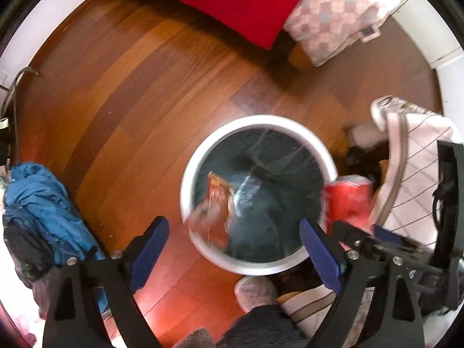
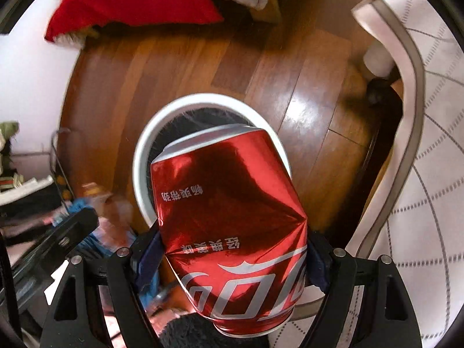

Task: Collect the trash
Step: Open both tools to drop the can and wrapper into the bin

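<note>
A round bin [image 1: 261, 120] with a white rim and a black liner stands on the wooden floor. My left gripper [image 1: 235, 246] hangs open above its near edge, nothing between the blue pads. Below it an orange snack wrapper [image 1: 217, 200], blurred, lies over the bin's left rim and mouth. In the right wrist view my right gripper [image 2: 233, 249] is shut on a dented red cola can [image 2: 232, 203]; the pads meet its sides. The can hides most of the bin [image 2: 139, 159] beneath it. The left wrist view shows the can [image 1: 348, 194] at the bin's right rim.
A red blanket [image 1: 232, 0] and a checked quilt [image 1: 333, 14] hang from a bed at the back. Blue clothes [image 1: 37, 203] are piled at the left. A white quilted cover [image 1: 420, 159] drapes at the right. A grey slipper [image 1: 255, 293] sits just in front of the bin.
</note>
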`<state>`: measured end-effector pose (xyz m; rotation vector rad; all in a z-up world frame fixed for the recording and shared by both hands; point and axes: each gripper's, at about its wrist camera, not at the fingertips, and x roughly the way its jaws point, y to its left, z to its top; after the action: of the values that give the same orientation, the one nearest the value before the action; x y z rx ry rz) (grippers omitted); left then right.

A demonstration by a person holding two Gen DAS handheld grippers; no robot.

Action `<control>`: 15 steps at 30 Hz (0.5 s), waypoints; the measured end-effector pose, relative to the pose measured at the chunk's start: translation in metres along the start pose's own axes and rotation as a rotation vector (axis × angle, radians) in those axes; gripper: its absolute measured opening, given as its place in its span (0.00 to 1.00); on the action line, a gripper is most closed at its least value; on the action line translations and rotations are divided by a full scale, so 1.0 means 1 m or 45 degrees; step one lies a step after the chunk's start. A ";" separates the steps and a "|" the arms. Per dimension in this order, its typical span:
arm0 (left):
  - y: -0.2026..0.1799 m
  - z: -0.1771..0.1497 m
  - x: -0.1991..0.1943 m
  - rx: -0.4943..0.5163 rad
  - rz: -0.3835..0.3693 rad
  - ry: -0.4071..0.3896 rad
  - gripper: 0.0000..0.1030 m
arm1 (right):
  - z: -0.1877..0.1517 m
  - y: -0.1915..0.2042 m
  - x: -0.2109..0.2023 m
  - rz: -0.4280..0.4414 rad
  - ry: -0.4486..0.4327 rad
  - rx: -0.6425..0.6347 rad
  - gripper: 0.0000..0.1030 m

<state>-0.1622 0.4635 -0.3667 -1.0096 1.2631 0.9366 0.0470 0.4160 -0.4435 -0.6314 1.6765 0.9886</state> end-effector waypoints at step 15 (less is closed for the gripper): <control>0.022 -0.036 -0.015 0.051 0.145 -0.008 0.93 | -0.030 0.001 0.010 -0.185 0.176 -0.094 1.00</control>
<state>-0.1945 0.4356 -0.3544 -0.9106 1.3399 0.9971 0.0277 0.3917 -0.4494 -0.8753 1.6938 0.9232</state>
